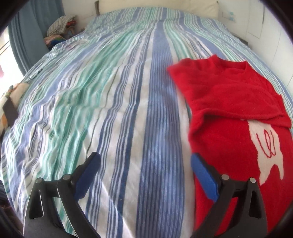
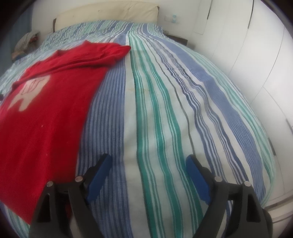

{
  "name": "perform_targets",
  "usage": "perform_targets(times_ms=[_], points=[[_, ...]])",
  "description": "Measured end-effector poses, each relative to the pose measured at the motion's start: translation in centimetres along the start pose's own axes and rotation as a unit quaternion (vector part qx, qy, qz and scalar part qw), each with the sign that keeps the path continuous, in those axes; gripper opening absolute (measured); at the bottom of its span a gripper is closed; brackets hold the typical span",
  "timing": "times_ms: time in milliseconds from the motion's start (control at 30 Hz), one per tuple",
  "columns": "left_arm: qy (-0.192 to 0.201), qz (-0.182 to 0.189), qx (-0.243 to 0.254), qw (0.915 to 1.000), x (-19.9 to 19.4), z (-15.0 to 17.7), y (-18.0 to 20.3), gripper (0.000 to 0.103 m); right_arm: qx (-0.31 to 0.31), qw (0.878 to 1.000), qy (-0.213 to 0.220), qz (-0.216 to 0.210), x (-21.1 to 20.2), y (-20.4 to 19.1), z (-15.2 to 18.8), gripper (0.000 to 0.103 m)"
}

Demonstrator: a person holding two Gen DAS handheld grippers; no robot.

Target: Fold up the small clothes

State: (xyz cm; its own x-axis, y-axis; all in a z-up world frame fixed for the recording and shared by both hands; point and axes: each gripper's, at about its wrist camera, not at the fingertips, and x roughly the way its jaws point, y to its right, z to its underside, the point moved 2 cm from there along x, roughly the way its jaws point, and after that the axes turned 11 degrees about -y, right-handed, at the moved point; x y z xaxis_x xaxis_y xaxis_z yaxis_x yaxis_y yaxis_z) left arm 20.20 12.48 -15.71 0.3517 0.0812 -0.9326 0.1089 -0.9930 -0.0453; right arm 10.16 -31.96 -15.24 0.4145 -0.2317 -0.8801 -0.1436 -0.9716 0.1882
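Note:
A small red sweater (image 1: pixel 228 113) with a white tooth design lies flat on the striped bed, its sleeves folded across the chest. In the left wrist view it is at the right; my left gripper (image 1: pixel 144 161) is open and empty above the bedspread, its right finger (image 1: pixel 203 174) at the sweater's left edge. In the right wrist view the sweater (image 2: pixel 49 109) is at the left. My right gripper (image 2: pixel 148 163) is open and empty over the bare bedspread just right of the sweater's lower edge.
The bed has a blue, green and white striped cover (image 1: pixel 113 102) and a cream headboard (image 2: pixel 106 12). A pile of clothes (image 1: pixel 60 27) sits by the bed's far left corner near a blue curtain. White wardrobe doors (image 2: pixel 256 55) stand along the right side.

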Motion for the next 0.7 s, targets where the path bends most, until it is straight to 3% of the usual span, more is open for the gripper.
perform_targets(times_ms=[100, 233, 367, 433, 467, 500, 533, 600, 700], points=[[-0.004, -0.013, -0.009, 0.9999, 0.6, -0.7, -1.8, 0.099, 0.007, 1.000, -0.001, 0.004, 0.2, 0.1, -0.1, 0.090], [-0.001, -0.001, -0.011, 0.9999, 1.6, -3.4, -3.0, 0.099, 0.034, 0.999, -0.006, -0.006, 0.6, 1.0, -0.1, 0.099], [0.024, -0.031, -0.001, 0.9992, 2.7, -6.6, -3.6, 0.103, 0.037, 0.999, -0.002, -0.010, 0.7, 1.1, -0.1, 0.100], [0.006, -0.063, 0.016, 0.9979, 5.6, -6.1, -4.0, 0.103, 0.038, 0.999, -0.007, -0.011, 0.7, 1.2, -0.1, 0.100], [-0.003, -0.056, 0.029, 0.9980, 7.5, -5.4, -4.2, 0.102, 0.039, 0.999, -0.012, -0.013, 0.8, 1.2, -0.2, 0.100], [0.024, -0.030, 0.024, 0.9990, 8.0, -4.6, -4.6, 0.102, 0.039, 0.999, -0.019, -0.015, 0.8, 1.3, -0.3, 0.100], [0.047, -0.010, 0.009, 0.9988, 7.4, -4.1, -5.3, 0.103, 0.040, 0.999, -0.027, -0.018, 0.8, 1.3, -0.5, 0.100], [0.050, 0.024, -0.009, 0.9984, 7.1, -4.1, -6.4, 0.103, 0.043, 0.998, -0.045, -0.025, 0.9, 1.6, -0.8, 0.100], [0.041, 0.020, -0.007, 0.9989, 7.2, -4.4, -6.2, 0.103, 0.044, 0.996, -0.070, -0.025, 1.2, 1.6, -1.3, 0.101]])
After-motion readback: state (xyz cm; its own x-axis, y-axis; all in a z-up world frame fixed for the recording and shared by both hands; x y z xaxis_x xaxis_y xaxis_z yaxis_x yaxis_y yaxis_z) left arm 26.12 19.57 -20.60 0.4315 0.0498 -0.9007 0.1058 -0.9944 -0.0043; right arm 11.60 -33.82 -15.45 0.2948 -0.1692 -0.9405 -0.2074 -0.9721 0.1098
